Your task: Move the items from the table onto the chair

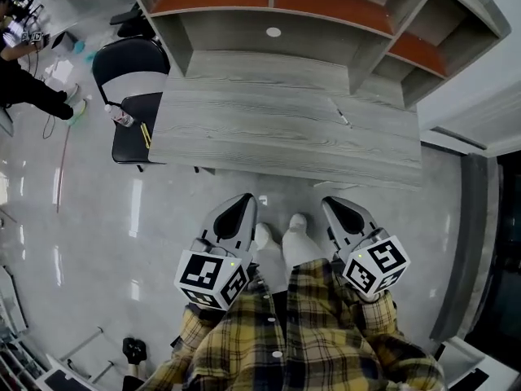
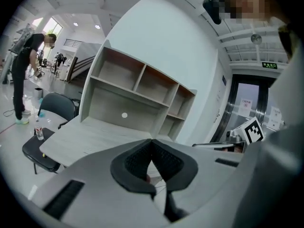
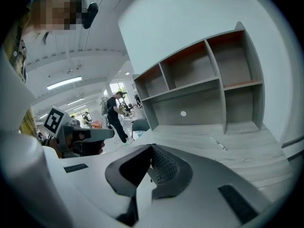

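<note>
A grey wood-grain table point(image 1: 269, 125) with an empty shelf unit point(image 1: 326, 6) at its back filled the upper middle of the head view, above a glossy pale floor. The only item visible on it was a thin pen-like stick point(image 1: 343, 119), lying flat right of centre. At the table's left end, in the upper left of the frame, the black chair point(image 1: 126, 147) already carried a small bottle point(image 1: 120, 116) and a slim yellow-and-black thing point(image 1: 146, 134). The left gripper point(image 1: 243, 204) and right gripper point(image 1: 337, 205) hung at lower centre over the person's plaid clothing, well apart from the stick, each with its jaws pressed together on nothing.

The step in hand appeared to be the reach for the stick. The right gripper was nearer. Its jaws would need to part before coming down, then close across the stick's width with the pads low, since something so thin could roll or skid. It would best be set on bare seat, away from the bottle.

Only the head view showed the chair seat from above. The left gripper view showed the bottle point(image 2: 39, 132) apparently upright and a person point(image 2: 24, 72) standing beyond it. The right gripper view alone of the two showed the stick point(image 3: 218, 144).
</note>
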Action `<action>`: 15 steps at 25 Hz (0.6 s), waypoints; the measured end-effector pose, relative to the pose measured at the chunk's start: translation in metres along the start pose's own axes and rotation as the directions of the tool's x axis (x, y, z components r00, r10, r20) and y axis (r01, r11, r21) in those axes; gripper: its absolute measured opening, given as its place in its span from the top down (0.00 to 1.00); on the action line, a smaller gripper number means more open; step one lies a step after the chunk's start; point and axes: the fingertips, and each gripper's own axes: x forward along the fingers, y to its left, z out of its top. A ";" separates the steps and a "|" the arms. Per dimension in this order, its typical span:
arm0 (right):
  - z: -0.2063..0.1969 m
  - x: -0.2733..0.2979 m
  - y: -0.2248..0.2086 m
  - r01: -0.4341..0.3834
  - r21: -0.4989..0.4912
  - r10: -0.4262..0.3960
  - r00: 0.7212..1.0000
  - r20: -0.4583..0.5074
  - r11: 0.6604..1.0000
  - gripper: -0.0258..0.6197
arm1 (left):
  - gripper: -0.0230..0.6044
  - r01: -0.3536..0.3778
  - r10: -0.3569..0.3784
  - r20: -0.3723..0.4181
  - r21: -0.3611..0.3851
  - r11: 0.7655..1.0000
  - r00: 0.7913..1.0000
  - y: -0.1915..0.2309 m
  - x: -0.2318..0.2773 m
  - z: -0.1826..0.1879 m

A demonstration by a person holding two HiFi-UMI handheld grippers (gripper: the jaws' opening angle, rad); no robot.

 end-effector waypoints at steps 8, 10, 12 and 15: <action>0.014 0.032 -0.028 0.067 0.007 -0.067 0.998 -0.011 0.998 0.93 | 0.96 0.052 -0.052 -0.030 0.002 0.999 0.998 0.024 0.038 0.011; 0.022 0.038 -0.038 0.079 0.003 -0.079 0.997 -0.003 0.997 0.93 | 0.96 0.063 -0.063 -0.029 0.006 0.998 0.998 0.024 0.048 0.018; 0.032 0.045 -0.049 0.091 0.000 -0.091 0.996 0.013 0.996 0.93 | 0.96 0.076 -0.076 -0.029 0.020 0.997 0.997 0.025 0.061 0.026; 0.048 0.057 -0.068 0.102 0.008 -0.102 0.994 0.042 0.995 0.93 | 0.96 0.090 -0.089 -0.028 0.052 0.995 0.996 0.026 0.088 0.044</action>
